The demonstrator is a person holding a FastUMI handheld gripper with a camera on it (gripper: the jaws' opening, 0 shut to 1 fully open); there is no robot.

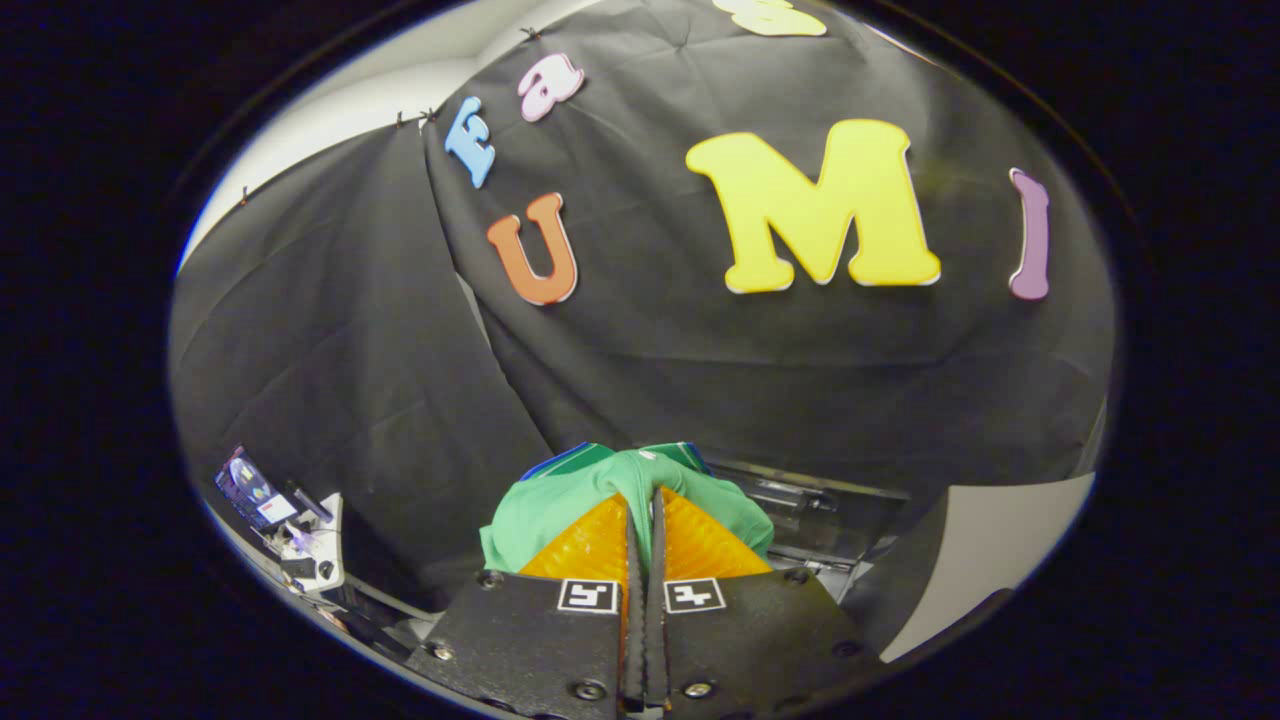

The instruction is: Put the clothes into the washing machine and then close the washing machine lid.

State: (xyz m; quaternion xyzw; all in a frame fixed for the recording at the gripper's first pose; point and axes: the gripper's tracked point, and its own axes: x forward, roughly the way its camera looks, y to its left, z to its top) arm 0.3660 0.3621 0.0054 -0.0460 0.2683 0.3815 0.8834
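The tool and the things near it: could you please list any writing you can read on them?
Tool, shut on the green garment: two square coded markers, patterns only, no words.
Green garment: no writing to be seen.
White device off to the side of the garment: its markings are too small to read.

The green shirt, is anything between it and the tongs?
No. The tongs are shut on the green shirt itself, with its cloth bunched around the fingertips. Nothing sits between them. Where the washing machine opening lies, I cannot tell.
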